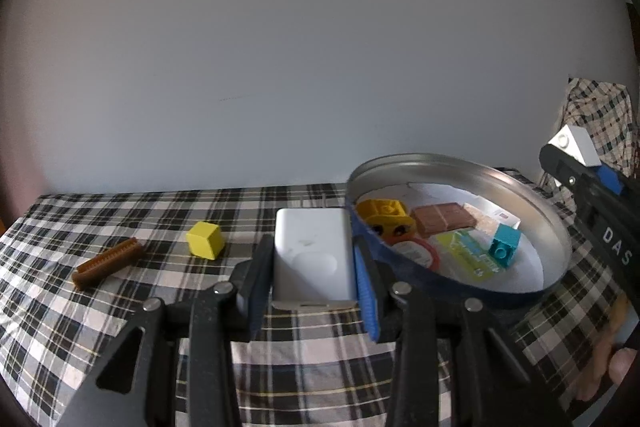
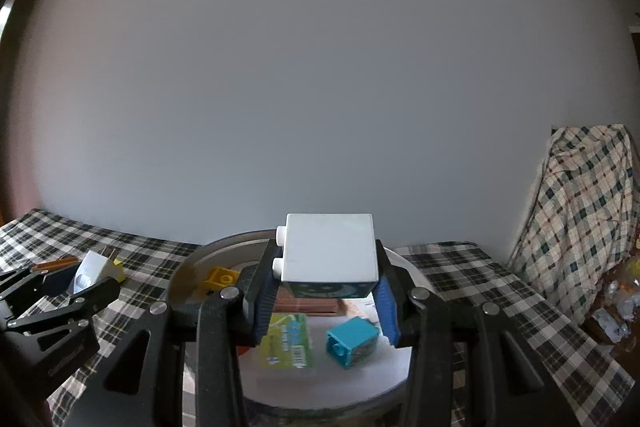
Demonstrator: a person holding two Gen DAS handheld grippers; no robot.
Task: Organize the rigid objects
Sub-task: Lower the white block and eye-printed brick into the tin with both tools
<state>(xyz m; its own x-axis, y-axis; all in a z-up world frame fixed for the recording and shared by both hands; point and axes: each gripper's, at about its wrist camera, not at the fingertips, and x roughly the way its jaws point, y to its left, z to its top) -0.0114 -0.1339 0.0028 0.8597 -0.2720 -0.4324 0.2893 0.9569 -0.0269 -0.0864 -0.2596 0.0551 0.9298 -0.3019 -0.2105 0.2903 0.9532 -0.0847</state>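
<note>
Left wrist view, from left to right: I see a brown ridged piece point(image 1: 107, 263) and a yellow cube point(image 1: 204, 239) lying apart on the checked cloth point(image 1: 60, 307). My left gripper point(image 1: 313, 267) pinches a white box point(image 1: 314, 255) just beside the round metal tin point(image 1: 560, 227), which holds a yellow brick point(image 1: 382, 213), a brown slab point(image 1: 442, 221) and a teal brick point(image 1: 506, 245). My right gripper point(image 2: 326, 291) clamps 1 white block point(image 2: 330, 247) above that tin.
</note>
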